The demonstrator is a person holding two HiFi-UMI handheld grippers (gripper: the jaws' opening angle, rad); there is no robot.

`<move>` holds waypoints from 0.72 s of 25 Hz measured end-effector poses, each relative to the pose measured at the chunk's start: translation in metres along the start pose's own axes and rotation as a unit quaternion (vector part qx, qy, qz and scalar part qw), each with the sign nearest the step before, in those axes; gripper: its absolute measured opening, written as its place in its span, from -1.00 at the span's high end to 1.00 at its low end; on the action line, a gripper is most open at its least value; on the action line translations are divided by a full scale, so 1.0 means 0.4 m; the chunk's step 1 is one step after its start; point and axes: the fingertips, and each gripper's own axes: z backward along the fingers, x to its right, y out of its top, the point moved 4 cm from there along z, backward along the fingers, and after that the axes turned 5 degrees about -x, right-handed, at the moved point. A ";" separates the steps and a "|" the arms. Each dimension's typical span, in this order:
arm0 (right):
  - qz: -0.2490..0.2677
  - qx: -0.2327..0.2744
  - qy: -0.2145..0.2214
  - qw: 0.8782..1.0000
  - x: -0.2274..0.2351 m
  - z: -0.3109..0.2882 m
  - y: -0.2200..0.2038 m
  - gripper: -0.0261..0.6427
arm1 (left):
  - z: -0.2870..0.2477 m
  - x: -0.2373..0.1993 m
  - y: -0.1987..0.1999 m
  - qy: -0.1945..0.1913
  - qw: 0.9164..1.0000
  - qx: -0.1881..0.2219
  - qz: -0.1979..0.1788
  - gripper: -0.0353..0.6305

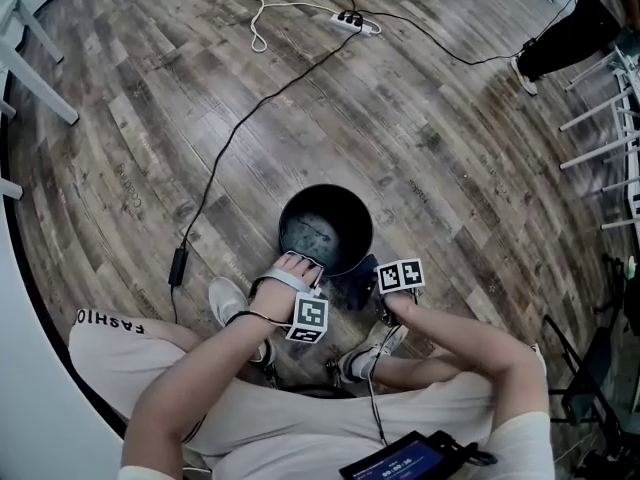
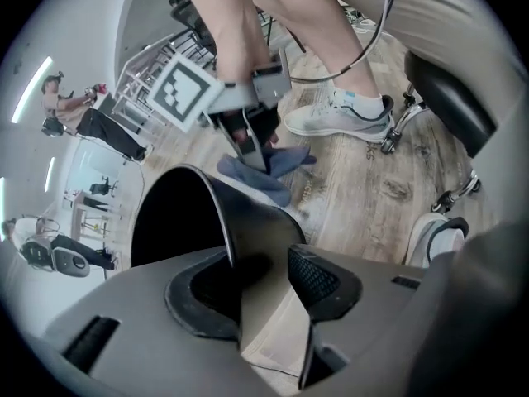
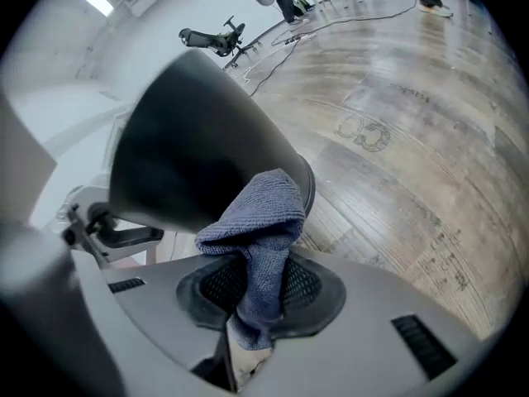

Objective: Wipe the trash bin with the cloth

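On the wooden floor [image 1: 450, 168], at the seated person's feet, listed left to right:

1. Left gripper [image 1: 296, 266]. Set astride the near rim of the bin, one jaw inside and one outside. Jaws spread: in the left gripper view [image 2: 260, 281] the outer pad stands off from the wall, so the rim sits between them unpinched.

2. Trash bin [image 1: 335, 218]. Black, round, mouth upward, apparently empty. It stands between the two grippers. Its outer wall [image 2: 256, 217] shows no clear line between wiped and unwiped areas.

3. Cloth [image 1: 352, 286]. Blue-grey and bunched, lying against the bin's outer wall low on the near right side [image 3: 260, 222].

4. Right gripper [image 1: 372, 286]. Jaws pressed together on the cloth's lower end [image 3: 248, 304], the loose fold standing above the pads and meeting the bin.

Status, as a judgement: cloth in hand and on the outside wall, so wiping is under way or about to begin. Rim, inside and the far wall look still to be done, and a steadying hold on the bin is lacking.
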 end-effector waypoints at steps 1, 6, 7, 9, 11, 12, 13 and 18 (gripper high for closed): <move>0.000 0.004 0.004 1.000 -0.017 0.033 -0.001 0.70 | -0.006 -0.005 -0.013 -0.001 1.000 -0.010 -0.010 0.35; -0.020 0.019 0.038 0.999 -0.115 0.145 -0.020 0.70 | -0.017 -0.003 -0.046 0.027 0.997 -0.036 -0.068 0.37; -0.023 0.023 0.045 0.998 -0.133 0.157 -0.025 0.70 | -0.016 0.000 -0.041 0.028 0.997 -0.036 -0.066 0.45; -0.026 0.033 0.056 0.998 -0.162 0.170 -0.021 0.70 | -0.013 0.005 -0.035 0.022 0.997 -0.037 -0.060 0.47; -0.024 0.045 0.063 0.997 -0.182 0.173 0.005 0.70 | -0.012 0.000 -0.035 0.019 0.997 -0.039 -0.058 0.48; -0.022 0.050 0.065 0.996 -0.187 0.173 0.019 0.70 | -0.011 -0.001 -0.033 0.019 0.997 -0.039 -0.057 0.48; -0.019 0.053 0.065 0.996 -0.188 0.173 0.032 0.70 | -0.010 0.000 -0.030 0.019 0.998 -0.039 -0.055 0.49; -0.001 0.043 0.062 0.997 -0.173 0.165 0.067 0.70 | -0.009 0.002 -0.019 0.011 0.998 -0.033 -0.048 0.51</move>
